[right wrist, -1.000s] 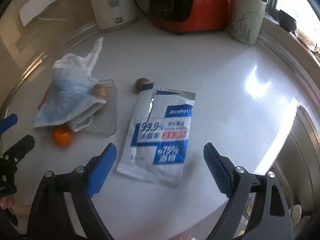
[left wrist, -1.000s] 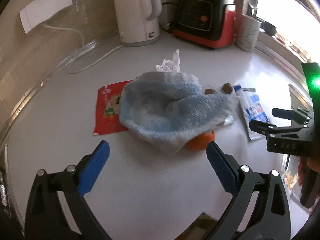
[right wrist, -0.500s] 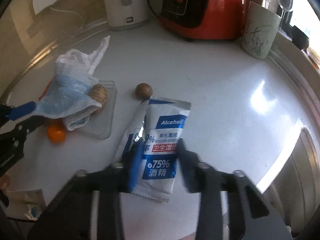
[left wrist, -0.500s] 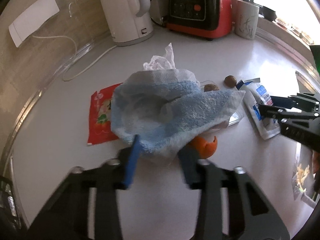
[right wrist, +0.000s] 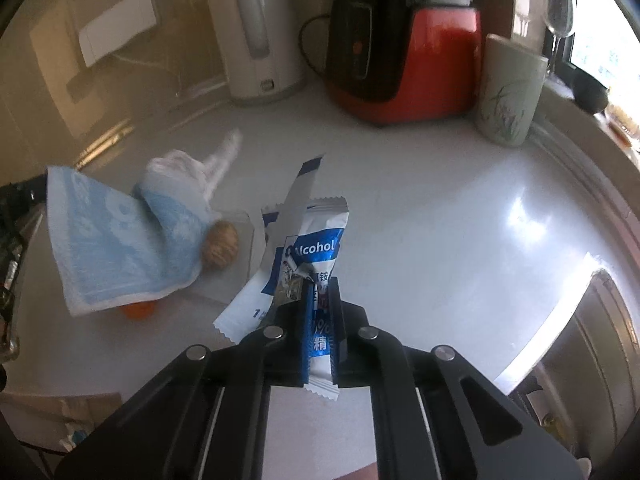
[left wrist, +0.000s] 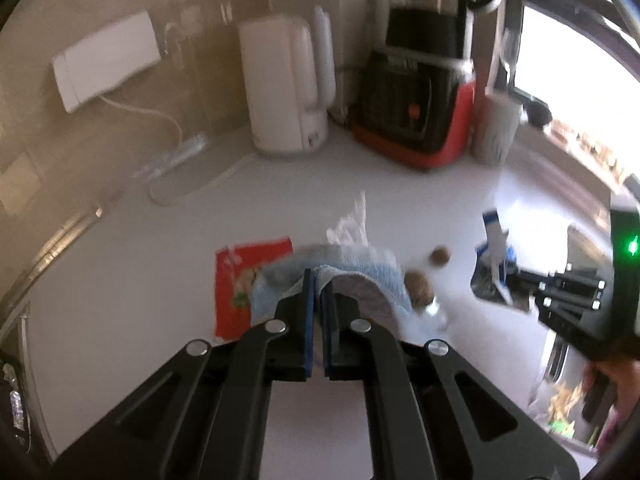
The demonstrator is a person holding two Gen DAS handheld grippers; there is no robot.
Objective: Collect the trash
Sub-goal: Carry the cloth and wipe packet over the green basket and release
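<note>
White countertop (right wrist: 440, 208), corner of a kitchen. Back wall: white electric kettle (right wrist: 256, 40), red-and-black blender base (right wrist: 400, 52), pale ceramic cup with a leaf pattern (right wrist: 510, 96), wine glass (right wrist: 558, 8) behind it.

Step in hand, as I judge it: pick-up, both sides at once. Left gripper (left wrist: 318, 280) has its fingers together, clamped on a fold of the blue-and-white towel (right wrist: 112, 248); the cloth drapes off the tips, part of it raised off the counter. Right gripper (right wrist: 322, 292) fingers pinched on the alcohol wipe packet (right wrist: 316, 248), which stands tilted, lower edge near the surface.

Next move probably calls for carrying both clear to a bin; none shows for certain, though clutter sits past the counter edge at lower right of the left view.

Around the towel: red snack wrapper (left wrist: 244, 272) flat beside it, crumpled white plastic bag (right wrist: 188, 164) at its far side, walnut (right wrist: 220, 246) touching its edge on a clear plastic lid (right wrist: 244, 240), second nut (left wrist: 440, 256) apart, orange peel (right wrist: 138, 309) under the hanging hem. Dragging the towel may roll the walnut.
</note>
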